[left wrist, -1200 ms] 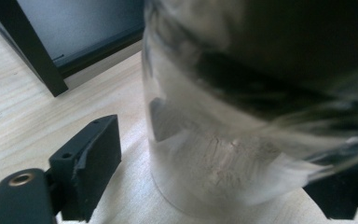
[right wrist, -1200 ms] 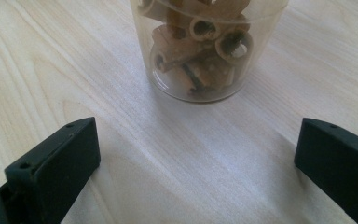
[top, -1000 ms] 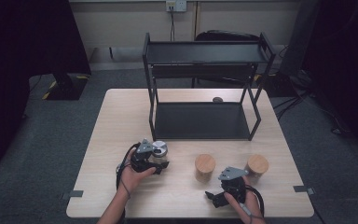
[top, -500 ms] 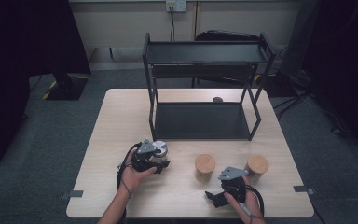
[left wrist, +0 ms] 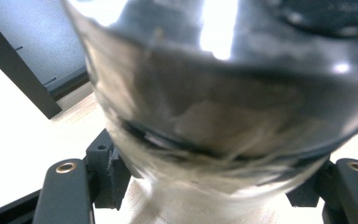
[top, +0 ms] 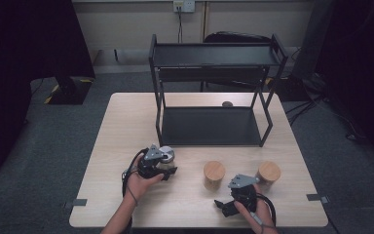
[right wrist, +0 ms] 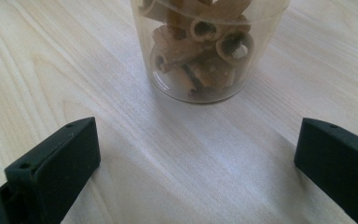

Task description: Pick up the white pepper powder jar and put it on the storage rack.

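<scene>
My left gripper (top: 169, 169) is at the table's front left, shut on a small glass jar (top: 166, 155) with a shiny lid; its jaws have just been closing on it. In the left gripper view the jar (left wrist: 214, 93) looms close, squeezed between the two black fingers (left wrist: 65, 186). My right gripper (top: 224, 204) lies near the front edge with its jaws wide apart. In the right gripper view a clear jar (right wrist: 205, 51) of brown tube-shaped pieces stands ahead of the open gripper (right wrist: 196, 158), apart from both fingers (right wrist: 56, 158).
Two wooden-lidded jars (top: 214, 173) (top: 269, 171) stand at the front right of the pale wooden table (top: 126, 126). A black two-level metal rack (top: 209, 87) takes up the back half. A small dark round object (top: 227, 104) lies behind it.
</scene>
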Demonstrator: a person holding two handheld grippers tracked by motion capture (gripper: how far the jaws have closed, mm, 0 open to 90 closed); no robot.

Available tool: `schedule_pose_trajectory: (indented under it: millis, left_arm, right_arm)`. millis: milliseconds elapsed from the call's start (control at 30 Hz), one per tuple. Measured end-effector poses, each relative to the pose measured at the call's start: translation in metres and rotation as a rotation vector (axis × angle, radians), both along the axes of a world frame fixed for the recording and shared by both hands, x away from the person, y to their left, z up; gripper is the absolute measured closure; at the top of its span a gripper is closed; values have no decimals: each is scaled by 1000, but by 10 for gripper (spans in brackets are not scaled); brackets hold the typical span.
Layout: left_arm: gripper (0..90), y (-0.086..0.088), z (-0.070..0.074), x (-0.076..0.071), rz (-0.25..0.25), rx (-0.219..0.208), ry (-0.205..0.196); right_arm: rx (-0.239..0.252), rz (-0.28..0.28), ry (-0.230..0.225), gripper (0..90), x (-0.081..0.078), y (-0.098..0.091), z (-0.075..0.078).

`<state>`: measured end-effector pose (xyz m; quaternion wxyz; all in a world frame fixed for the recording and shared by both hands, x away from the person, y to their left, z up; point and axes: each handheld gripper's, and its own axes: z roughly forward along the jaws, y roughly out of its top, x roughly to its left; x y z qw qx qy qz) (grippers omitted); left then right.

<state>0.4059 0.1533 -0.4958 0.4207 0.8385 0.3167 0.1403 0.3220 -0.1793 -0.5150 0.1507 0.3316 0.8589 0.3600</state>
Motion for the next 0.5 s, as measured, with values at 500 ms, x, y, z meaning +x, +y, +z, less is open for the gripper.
schedule_pose_trajectory:
  millis: [500]
  left_arm:
    - [307, -9, 5, 5, -15, -26, 24]
  right_arm:
    - [0, 0, 0, 0, 0, 0, 0]
